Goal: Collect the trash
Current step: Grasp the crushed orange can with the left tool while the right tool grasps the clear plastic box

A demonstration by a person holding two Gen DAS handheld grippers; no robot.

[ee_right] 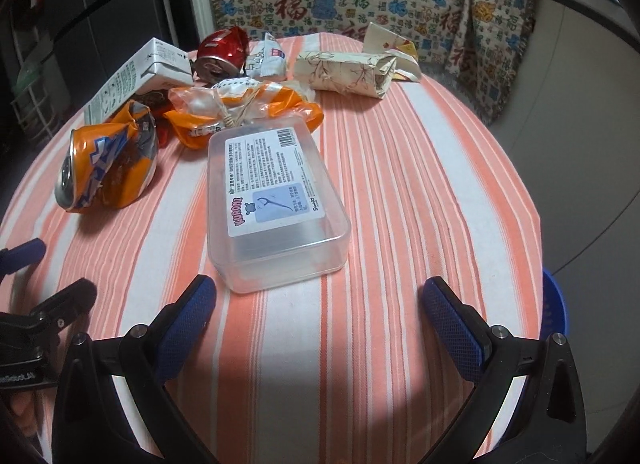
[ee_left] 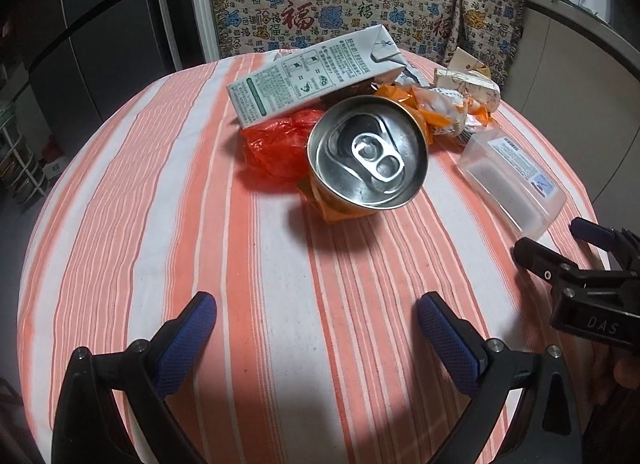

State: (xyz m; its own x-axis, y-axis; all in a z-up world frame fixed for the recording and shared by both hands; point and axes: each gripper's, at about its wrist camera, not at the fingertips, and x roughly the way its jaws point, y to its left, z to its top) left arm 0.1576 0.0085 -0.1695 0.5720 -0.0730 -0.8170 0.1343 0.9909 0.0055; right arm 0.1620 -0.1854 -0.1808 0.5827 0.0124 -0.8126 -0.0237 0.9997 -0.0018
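The trash sits heaped on the far half of my round table [ee_left: 280, 304], from about ten to two o'clock as my left camera sees it. Nearest me in that view is the crushed orange can [ee_left: 366, 158], its silver top tipped toward me, lying dead ahead at twelve. Touching it at ten o'clock is a red plastic bag [ee_left: 276, 144], and the white milk carton [ee_left: 312, 74] lies slanted over both. At one o'clock are the orange-and-clear wrappers [ee_left: 440, 108], with a floral paper pack [ee_left: 472, 88] behind them. The clear plastic box [ee_right: 272, 204] lies at twelve o'clock in my right camera, its near short end just beyond my pads, apart from the can at its ten o'clock. A crushed red can [ee_right: 222, 52] shows at eleven, far back beside the carton.

My left gripper [ee_left: 316, 324] is spread wide with nothing between the blue pads, over bare striped cloth. My right gripper [ee_right: 320, 304] is likewise spread wide and empty.

The near half of the cloth is open. The table edge curves away at three o'clock in the right view, where a blue basket rim [ee_right: 556, 304] sits just below it, near my right pad.
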